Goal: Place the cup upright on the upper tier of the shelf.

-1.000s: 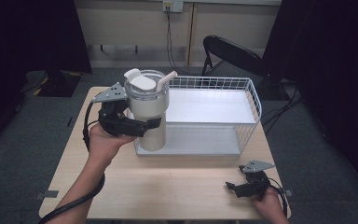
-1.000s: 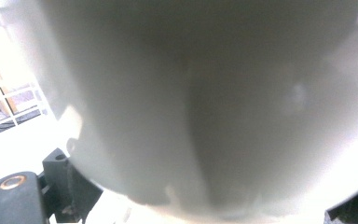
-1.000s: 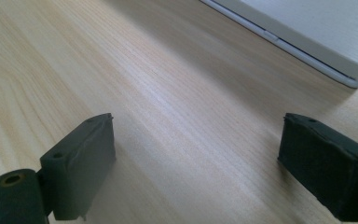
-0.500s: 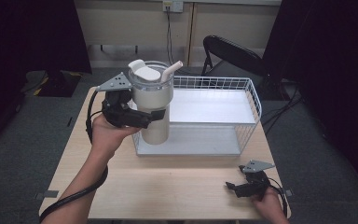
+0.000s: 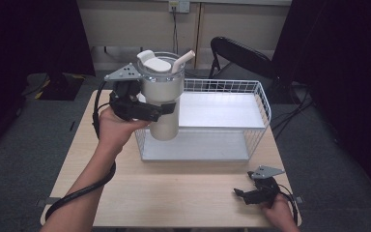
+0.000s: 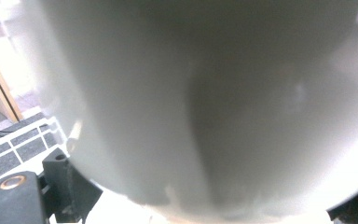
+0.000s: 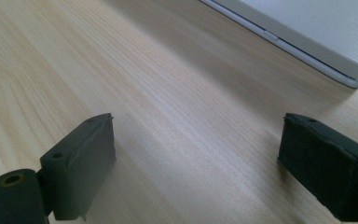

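1. Up in the left-centre of the high view, the left gripper (image 5: 147, 110) has its jaws pinching the cream tumbler (image 5: 161, 99) around the middle, holding it upright in the air over the near left corner of the white wire basket (image 5: 260, 99).
2. Judging by the smooth, rounded wall seen close in the left gripper view (image 6: 205, 102), the grip could slip and the tumbler could slide down or tilt.
3. Its base hangs close to the basket's rim, so a low pass could catch the wire.
4. A tilt could loosen the lid (image 5: 155, 62) and straw (image 5: 183, 61).
5. At lower right, the right gripper (image 5: 251, 193) rests on the table (image 5: 174, 193), jaws spread and empty (image 7: 196, 158), too far off to steady anything.
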The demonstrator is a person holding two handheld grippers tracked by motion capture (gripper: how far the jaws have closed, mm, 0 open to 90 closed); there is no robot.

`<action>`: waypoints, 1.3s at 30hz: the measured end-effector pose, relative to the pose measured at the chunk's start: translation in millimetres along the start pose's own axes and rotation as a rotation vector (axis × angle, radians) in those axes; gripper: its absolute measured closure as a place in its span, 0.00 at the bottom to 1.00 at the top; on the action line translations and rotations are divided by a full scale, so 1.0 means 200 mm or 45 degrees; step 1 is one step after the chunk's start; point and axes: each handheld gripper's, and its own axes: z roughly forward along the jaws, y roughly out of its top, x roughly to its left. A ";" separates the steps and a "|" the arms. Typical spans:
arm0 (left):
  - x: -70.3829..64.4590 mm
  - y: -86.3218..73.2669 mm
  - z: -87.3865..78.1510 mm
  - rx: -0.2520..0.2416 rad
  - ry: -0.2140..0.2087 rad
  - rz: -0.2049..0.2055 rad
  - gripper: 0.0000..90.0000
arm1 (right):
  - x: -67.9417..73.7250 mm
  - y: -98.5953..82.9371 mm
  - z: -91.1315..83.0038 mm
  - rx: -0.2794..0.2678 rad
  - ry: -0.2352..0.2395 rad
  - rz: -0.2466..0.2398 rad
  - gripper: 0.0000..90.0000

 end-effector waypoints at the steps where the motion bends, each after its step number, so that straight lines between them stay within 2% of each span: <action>1: 0.00 0.01 0.00 0.002 0.006 0.007 0.11 | 0.00 0.00 0.00 0.000 0.000 0.000 0.11; 16: 0.04 0.09 0.03 -0.011 0.030 0.012 0.11 | 0.00 0.00 0.00 -0.001 -0.001 -0.001 0.11; 27: 0.08 0.12 0.08 -0.020 0.032 -0.024 0.11 | 0.00 0.00 0.00 -0.001 -0.001 -0.001 0.11; 39: 0.12 0.14 0.14 -0.021 0.063 -0.040 0.12 | 0.00 0.00 0.00 0.001 0.000 0.001 0.11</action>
